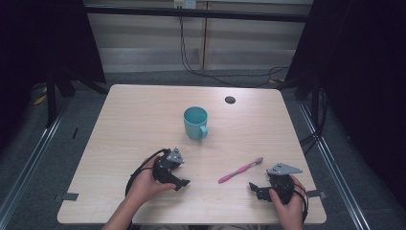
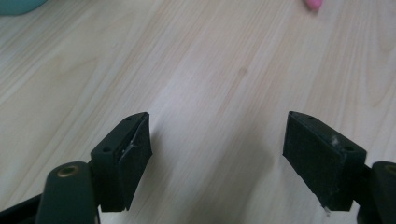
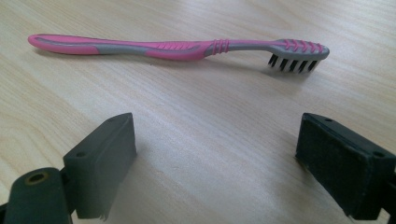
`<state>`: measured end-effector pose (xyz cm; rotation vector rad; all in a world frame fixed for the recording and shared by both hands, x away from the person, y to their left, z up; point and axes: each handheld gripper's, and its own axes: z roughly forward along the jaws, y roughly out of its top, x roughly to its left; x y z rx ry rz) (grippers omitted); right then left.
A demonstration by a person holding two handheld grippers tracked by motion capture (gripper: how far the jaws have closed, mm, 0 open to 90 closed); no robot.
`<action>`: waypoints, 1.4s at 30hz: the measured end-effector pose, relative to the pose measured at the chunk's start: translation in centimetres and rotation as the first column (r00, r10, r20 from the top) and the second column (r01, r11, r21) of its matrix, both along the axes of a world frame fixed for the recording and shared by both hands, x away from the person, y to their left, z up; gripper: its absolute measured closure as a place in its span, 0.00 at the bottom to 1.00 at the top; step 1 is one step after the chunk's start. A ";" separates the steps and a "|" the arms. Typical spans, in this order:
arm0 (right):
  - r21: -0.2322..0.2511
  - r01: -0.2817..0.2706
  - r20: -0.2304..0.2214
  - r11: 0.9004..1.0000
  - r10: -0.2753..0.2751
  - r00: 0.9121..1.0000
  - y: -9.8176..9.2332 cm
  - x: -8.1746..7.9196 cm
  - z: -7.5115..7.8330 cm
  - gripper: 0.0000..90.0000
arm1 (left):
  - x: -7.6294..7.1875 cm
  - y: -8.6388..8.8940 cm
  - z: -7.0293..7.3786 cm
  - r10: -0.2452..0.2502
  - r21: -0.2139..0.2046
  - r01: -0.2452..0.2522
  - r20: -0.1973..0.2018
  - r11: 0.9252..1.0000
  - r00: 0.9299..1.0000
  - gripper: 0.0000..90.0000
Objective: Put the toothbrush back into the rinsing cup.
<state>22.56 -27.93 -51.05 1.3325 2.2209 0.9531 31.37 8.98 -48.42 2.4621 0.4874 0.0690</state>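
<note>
The toothbrush (image 3: 177,48) lies flat on the table (image 1: 134,120), just ahead of the right gripper (image 3: 215,163), whose jaws stand wide apart and empty, likely lined up to take it. The left gripper (image 2: 217,158), equally spread and empty, rests near the front edge, with the cup (image 1: 196,123) upright farther back.

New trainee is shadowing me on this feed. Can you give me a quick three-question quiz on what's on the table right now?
1. True or false: the pink toothbrush stands inside the teal mug.
2. Which is nearer the toothbrush: A) left gripper B) right gripper?
3. Fill in: the toothbrush's bristles point ____ toward the table.

Key:
1. False; it lies flat on the table, apart from the mug.
2. B
3. down
</note>
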 end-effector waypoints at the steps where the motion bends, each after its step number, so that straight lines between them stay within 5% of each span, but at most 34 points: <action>1: 0.000 0.000 0.000 1.000 0.000 1.000 0.0 0.0 0.0 0.13 | 0.0 0.0 0.0 0.000 0.000 0.000 0.000 1.000 1.000 0.26; 11: 0.000 0.000 0.000 1.000 0.000 1.000 0.0 0.0 0.0 0.13 | 0.2 -3.4 1.6 -0.065 0.051 0.067 -0.033 0.996 0.997 0.30; 21: 0.000 -0.001 0.000 1.000 0.001 1.000 0.0 0.0 0.0 0.13 | 0.4 -6.3 2.1 -0.107 0.130 0.117 -0.081 0.985 0.991 0.35; 42: 0.001 0.000 -0.002 1.000 0.000 1.000 0.0 0.0 0.0 0.13 | 0.9 -10.8 3.0 -0.132 0.174 0.153 -0.123 0.973 0.984 0.42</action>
